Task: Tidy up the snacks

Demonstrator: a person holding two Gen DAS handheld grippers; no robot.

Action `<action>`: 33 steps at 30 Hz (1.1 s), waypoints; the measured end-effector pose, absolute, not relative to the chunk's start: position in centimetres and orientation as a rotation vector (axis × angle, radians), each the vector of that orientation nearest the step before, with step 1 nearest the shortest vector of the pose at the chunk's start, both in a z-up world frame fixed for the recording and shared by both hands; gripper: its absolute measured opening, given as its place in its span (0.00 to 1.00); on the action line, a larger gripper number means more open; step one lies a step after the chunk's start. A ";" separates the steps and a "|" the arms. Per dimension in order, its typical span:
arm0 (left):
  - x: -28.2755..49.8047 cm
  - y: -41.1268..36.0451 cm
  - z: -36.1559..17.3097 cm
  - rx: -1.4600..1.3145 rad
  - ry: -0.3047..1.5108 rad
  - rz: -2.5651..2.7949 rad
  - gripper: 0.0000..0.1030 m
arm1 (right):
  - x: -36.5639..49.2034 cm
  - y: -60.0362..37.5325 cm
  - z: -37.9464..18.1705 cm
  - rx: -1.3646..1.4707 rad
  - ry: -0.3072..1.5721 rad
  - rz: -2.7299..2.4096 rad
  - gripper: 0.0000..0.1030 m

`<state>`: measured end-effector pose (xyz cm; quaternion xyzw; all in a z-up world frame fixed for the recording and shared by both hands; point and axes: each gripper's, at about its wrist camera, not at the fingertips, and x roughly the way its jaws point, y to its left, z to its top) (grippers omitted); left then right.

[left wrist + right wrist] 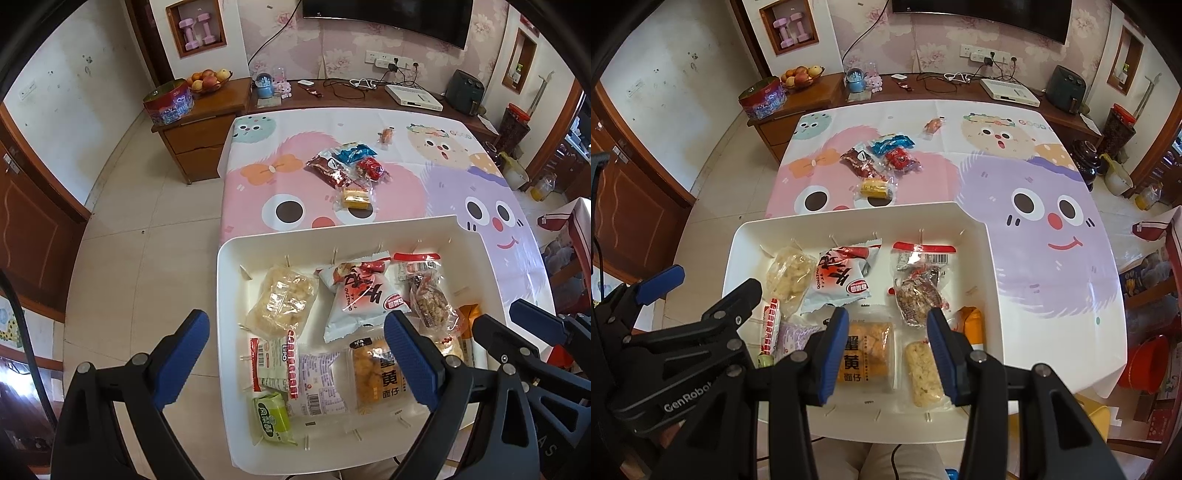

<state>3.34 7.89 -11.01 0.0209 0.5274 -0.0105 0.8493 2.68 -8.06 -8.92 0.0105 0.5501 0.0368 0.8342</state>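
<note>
A white tray [332, 230] [849, 214] at the table's near edge holds several snack packets. Among them are a white-and-red bag [354, 295] [842, 280], an orange noodle packet [373, 373] [866, 354] and a rice bar [923, 373]. My left gripper [297, 360] [700, 291] hovers open over the tray's left half, pads far apart. My right gripper [888, 354] [513, 325] stands open above the noodle packet and rice bar, its pads not pressing either. A pile of loose snacks [347, 166] [882, 158] lies mid-table, with a small sweet [386, 136] [932, 127] beyond it.
The table wears a cartoon cloth [461, 177] [1034, 166]. Tiled floor [147, 221] lies to its left. Behind stand a wooden cabinet [199, 125] with a fruit bowl and a tin, and a sideboard [960, 88] with cables and boxes. A person's legs [897, 461] show below the tray.
</note>
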 end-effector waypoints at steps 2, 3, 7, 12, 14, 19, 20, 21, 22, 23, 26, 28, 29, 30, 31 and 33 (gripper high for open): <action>3.6 8.0 -11.0 0.040 1.110 -0.024 0.92 | 2.7 -8.1 -8.9 0.021 1.165 0.077 0.43; 3.7 8.1 -11.0 0.039 1.110 -0.024 0.92 | 2.7 -8.0 -8.9 0.020 1.165 0.077 0.43; 4.3 8.1 -11.1 0.037 1.113 -0.027 0.92 | 3.0 -8.1 -8.7 0.015 1.165 0.073 0.43; 5.2 7.8 -11.5 0.043 1.124 -0.032 0.92 | 3.8 -8.5 -8.4 0.018 1.169 0.060 0.43; 5.5 7.7 -11.7 0.045 1.128 -0.030 0.92 | 4.3 -8.7 -8.5 0.022 1.176 0.059 0.43; 6.6 8.0 -12.0 0.044 1.139 -0.018 0.92 | 5.4 -8.8 -9.0 0.021 1.180 0.057 0.43; 6.8 8.1 -12.0 0.042 1.139 -0.017 0.92 | 5.6 -8.8 -9.1 0.018 1.180 0.058 0.43; 7.2 8.3 -12.0 0.037 1.142 -0.014 0.92 | 5.9 -8.9 -9.0 0.011 1.178 0.061 0.43; 7.5 8.3 -11.9 0.033 1.144 -0.013 0.92 | 6.1 -8.9 -9.0 0.006 1.176 0.064 0.43; 7.9 8.4 -11.8 0.024 1.148 -0.011 0.92 | 6.4 -8.8 -9.0 0.003 1.174 0.070 0.43; 9.3 8.6 -11.2 0.013 1.141 0.002 0.92 | 7.4 -8.8 -8.5 0.004 1.173 0.098 0.43; 10.4 8.6 -10.6 0.016 1.124 0.014 0.92 | 8.7 -9.0 -7.6 -0.006 1.153 0.115 0.43; 11.2 8.5 -10.0 0.017 1.112 0.018 0.92 | 9.2 -9.1 -7.1 -0.016 1.139 0.119 0.43; 11.8 8.4 -9.6 0.017 1.102 0.021 0.92 | 9.8 -9.3 -6.4 -0.024 1.123 0.123 0.43; 12.7 8.3 -8.9 0.016 1.089 0.022 0.92 | 10.5 -9.4 -5.8 -0.027 1.109 0.130 0.43; 14.2 8.1 -7.8 0.020 1.068 0.021 0.92 | 12.2 -9.9 -4.3 -0.024 1.084 0.147 0.43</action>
